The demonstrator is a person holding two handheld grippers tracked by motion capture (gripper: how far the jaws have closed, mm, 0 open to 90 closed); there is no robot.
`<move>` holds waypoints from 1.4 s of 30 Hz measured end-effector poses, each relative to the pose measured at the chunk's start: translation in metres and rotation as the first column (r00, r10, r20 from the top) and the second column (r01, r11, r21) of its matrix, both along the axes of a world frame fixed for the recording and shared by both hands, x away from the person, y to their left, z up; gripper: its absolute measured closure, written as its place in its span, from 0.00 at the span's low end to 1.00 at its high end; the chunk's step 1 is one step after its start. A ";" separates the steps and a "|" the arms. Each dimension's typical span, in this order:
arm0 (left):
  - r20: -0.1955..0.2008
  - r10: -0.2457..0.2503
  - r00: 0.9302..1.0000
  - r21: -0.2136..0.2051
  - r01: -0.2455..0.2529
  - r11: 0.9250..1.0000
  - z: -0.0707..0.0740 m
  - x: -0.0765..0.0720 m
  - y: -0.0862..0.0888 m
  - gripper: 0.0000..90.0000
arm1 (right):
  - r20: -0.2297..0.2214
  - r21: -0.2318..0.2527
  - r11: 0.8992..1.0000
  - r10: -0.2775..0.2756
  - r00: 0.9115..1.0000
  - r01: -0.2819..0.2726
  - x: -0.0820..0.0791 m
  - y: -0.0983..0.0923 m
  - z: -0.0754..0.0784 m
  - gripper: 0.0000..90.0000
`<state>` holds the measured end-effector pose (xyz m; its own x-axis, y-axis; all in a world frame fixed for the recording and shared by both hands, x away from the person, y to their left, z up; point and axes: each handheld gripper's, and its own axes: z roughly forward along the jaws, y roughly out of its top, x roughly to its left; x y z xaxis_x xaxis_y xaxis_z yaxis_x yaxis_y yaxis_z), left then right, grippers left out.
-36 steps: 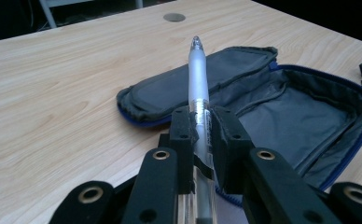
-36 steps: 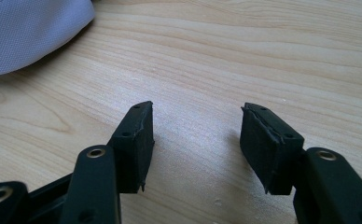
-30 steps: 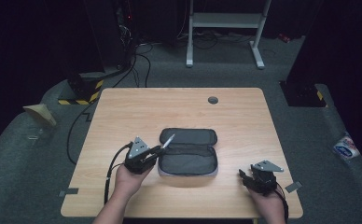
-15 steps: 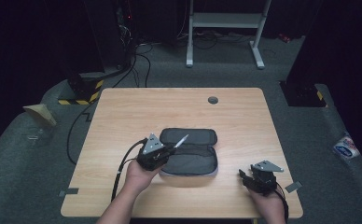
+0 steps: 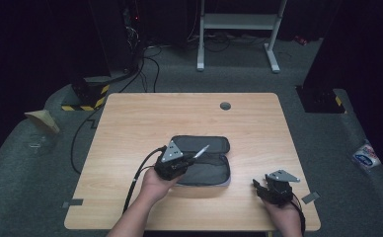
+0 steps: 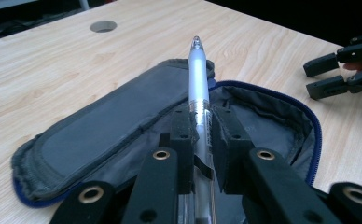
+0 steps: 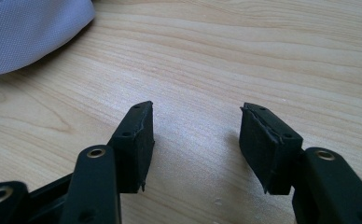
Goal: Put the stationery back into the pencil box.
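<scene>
Gripping pen (image 6: 197, 79), left gripper (image 6: 200, 135) over open pencil case (image 6: 100, 116)

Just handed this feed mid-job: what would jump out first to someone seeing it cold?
The left gripper stands out: its jaws are clamped on a silver pen that points out over the open dark pencil case at the middle of the wooden table. The case lies unzipped, flap folded back, blue zip edge showing. The right gripper sits at the table's near right corner, jaws apart with nothing between them.
</scene>
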<state>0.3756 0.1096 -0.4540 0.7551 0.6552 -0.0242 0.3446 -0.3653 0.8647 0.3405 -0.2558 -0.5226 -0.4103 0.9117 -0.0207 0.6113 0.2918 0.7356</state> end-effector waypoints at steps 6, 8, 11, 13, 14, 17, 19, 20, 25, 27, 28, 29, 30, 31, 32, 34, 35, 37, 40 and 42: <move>-0.001 -0.026 1.000 0.007 0.026 1.000 0.000 0.002 -0.012 0.88 | 0.000 0.000 1.000 0.000 1.000 0.000 0.000 0.000 0.000 0.49; -0.001 -0.034 0.999 0.006 0.034 0.999 0.000 0.003 -0.016 0.88 | 0.000 0.000 1.000 0.000 1.000 0.000 0.000 0.000 0.000 0.49; 0.001 -0.044 0.999 0.008 0.044 0.999 0.000 0.003 -0.019 0.88 | 0.000 0.000 1.000 0.000 1.000 0.000 0.000 0.000 0.000 0.49; 0.005 -0.049 0.999 0.010 0.049 0.999 0.000 0.003 -0.020 0.88 | 0.000 0.000 1.000 0.000 1.000 0.000 0.000 0.000 0.000 0.49; 0.002 -0.052 0.999 0.009 0.052 0.999 0.000 0.003 -0.021 0.88 | 0.000 0.000 1.000 -0.001 1.000 0.001 0.000 0.000 0.000 0.49; -0.001 -0.052 0.999 0.015 0.052 0.999 -0.001 0.004 -0.021 0.88 | 0.000 -0.001 1.000 -0.001 1.000 0.001 0.000 0.000 0.000 0.49; -0.022 -0.070 0.997 0.023 0.071 0.997 -0.003 0.006 -0.023 0.88 | 0.000 -0.001 1.000 -0.001 1.000 0.001 0.000 0.000 0.000 0.49; -0.032 -0.079 0.996 0.033 0.080 0.996 -0.004 0.007 -0.023 0.88 | 0.000 -0.001 1.000 -0.001 1.000 0.001 0.000 0.000 0.000 0.49; -0.060 -0.096 0.994 0.075 0.100 0.992 -0.010 0.010 -0.027 0.88 | 0.000 -0.001 1.000 -0.001 1.000 0.001 0.000 0.000 0.000 0.49; -0.064 -0.097 0.993 0.080 0.102 0.992 -0.012 0.010 -0.027 0.88 | 0.000 -0.001 1.000 -0.001 1.000 0.001 0.000 0.000 0.000 0.49; -0.065 -0.097 0.993 0.078 0.102 0.992 -0.012 0.010 -0.028 0.88 | 0.000 -0.001 1.000 -0.001 1.000 0.001 0.000 0.000 0.000 0.49; -0.065 -0.097 0.993 0.078 0.102 0.992 -0.012 0.010 -0.028 0.88 | 0.000 -0.001 1.000 -0.001 1.000 0.001 0.000 0.000 0.000 0.49; -0.065 -0.098 0.993 0.076 0.103 0.992 -0.012 0.010 -0.028 0.88 | 0.000 -0.001 1.000 -0.001 1.000 0.001 0.000 0.000 0.000 0.49; -0.067 -0.099 0.993 0.079 0.104 0.991 -0.012 0.010 -0.028 0.87 | 0.000 -0.001 1.000 -0.001 1.000 0.001 0.000 0.000 0.000 0.50; -0.067 -0.100 0.993 0.079 0.106 0.991 -0.013 0.010 -0.028 0.87 | 0.000 -0.001 1.000 -0.001 1.000 0.001 0.000 0.000 0.000 0.50; -0.071 -0.097 0.993 0.076 0.103 0.992 -0.013 0.010 -0.028 0.78 | 0.000 -0.001 1.000 -0.001 1.000 0.001 0.000 0.000 0.000 0.50; -0.076 -0.083 0.994 0.073 0.089 0.993 -0.012 0.011 -0.027 0.75 | 0.000 -0.001 1.000 -0.001 1.000 0.001 0.000 0.000 0.000 0.50; -0.079 -0.072 0.994 0.064 0.077 0.995 -0.012 0.012 -0.025 0.75 | 0.000 -0.001 1.000 -0.001 1.000 0.001 0.000 0.000 0.000 0.50; -0.079 -0.064 0.995 0.055 0.068 0.996 -0.012 0.012 -0.023 0.75 | 0.000 -0.001 1.000 -0.001 1.000 0.001 0.000 0.000 0.000 0.50; -0.073 -0.056 0.996 0.055 0.060 0.997 -0.012 0.012 -0.021 0.74 | 0.000 -0.001 1.000 -0.001 1.000 0.001 0.000 0.000 0.000 0.50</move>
<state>0.3871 0.0883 -0.4662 0.7895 0.6122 -0.0433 0.3817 -0.4346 0.8157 0.3403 -0.2556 -0.5226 -0.4095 0.9121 -0.0217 0.6116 0.2921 0.7353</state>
